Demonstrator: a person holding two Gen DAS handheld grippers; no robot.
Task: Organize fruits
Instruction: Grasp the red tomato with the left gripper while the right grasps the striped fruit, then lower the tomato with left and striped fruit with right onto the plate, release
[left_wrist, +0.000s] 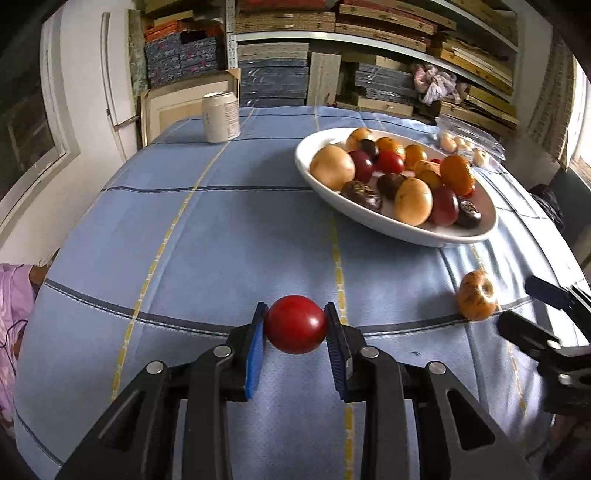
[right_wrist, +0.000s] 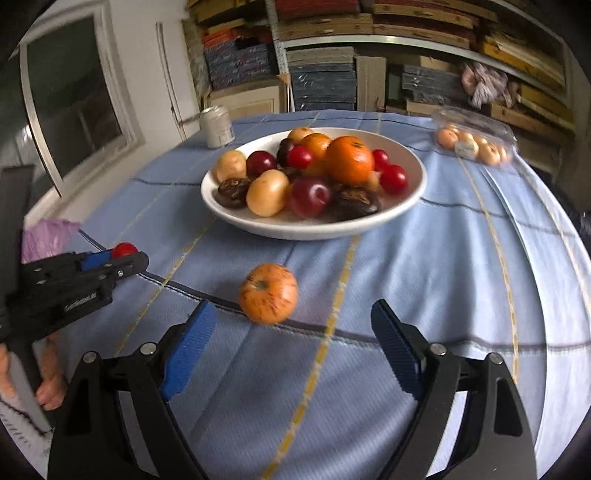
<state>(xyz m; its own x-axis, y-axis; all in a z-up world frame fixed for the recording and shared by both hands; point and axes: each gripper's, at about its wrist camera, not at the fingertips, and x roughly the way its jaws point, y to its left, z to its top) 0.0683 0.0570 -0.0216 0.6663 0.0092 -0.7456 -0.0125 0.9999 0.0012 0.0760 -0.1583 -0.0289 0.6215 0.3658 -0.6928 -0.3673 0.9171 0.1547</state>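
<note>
My left gripper (left_wrist: 295, 325) is shut on a round red fruit (left_wrist: 295, 324) above the blue checked tablecloth; it also shows at the left of the right wrist view (right_wrist: 122, 258), with the red fruit (right_wrist: 124, 249) between its pads. My right gripper (right_wrist: 293, 332) is open and empty, just behind a small orange-streaked apple (right_wrist: 267, 293) lying on the cloth. That apple (left_wrist: 476, 294) shows at the right of the left wrist view, next to the right gripper's fingers (left_wrist: 546, 291). A white bowl (right_wrist: 413, 199) (left_wrist: 306, 170) holds several yellow, red, orange and dark fruits.
A pale drink can (left_wrist: 221, 116) (right_wrist: 217, 126) stands at the table's far left. A clear plastic pack of small round pieces (right_wrist: 474, 142) (left_wrist: 465, 144) lies far right. Shelves of stacked boxes stand behind the table. A purple bag (right_wrist: 46, 236) hangs off the left edge.
</note>
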